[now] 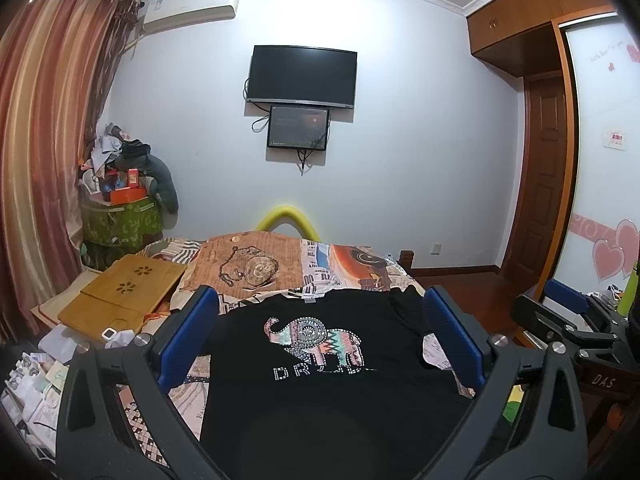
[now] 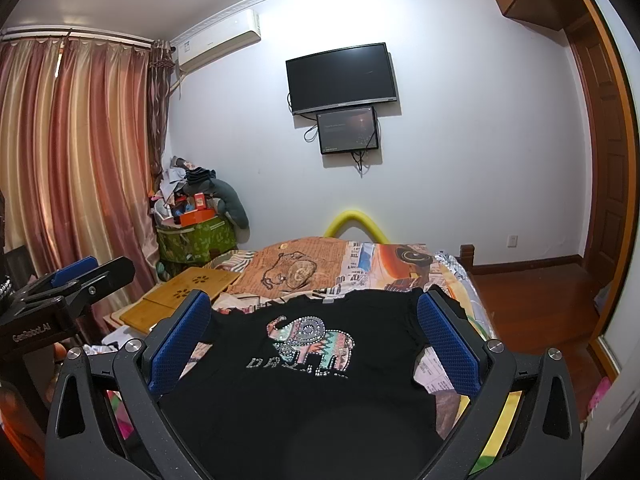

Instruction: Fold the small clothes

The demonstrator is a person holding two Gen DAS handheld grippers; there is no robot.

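I count one board point(image 1: 120, 296) at left on the bed point(image 1: 348, 264), then one black shirt point(image 1: 320, 380) spread flat mid-bed. My left gripper point(image 1: 320, 328) and right gripper point(image 2: 314, 328) both hang released, grasping nothing.

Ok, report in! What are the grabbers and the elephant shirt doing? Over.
Left gripper open, right gripper open, both empty. Black shirt flat on the bed, unfolded, elephant up. Wooden tray off to the left, not touching it.

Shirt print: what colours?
Black shirt; elephant in pink, teal and white studded patterns. Clearest in left wrist view.
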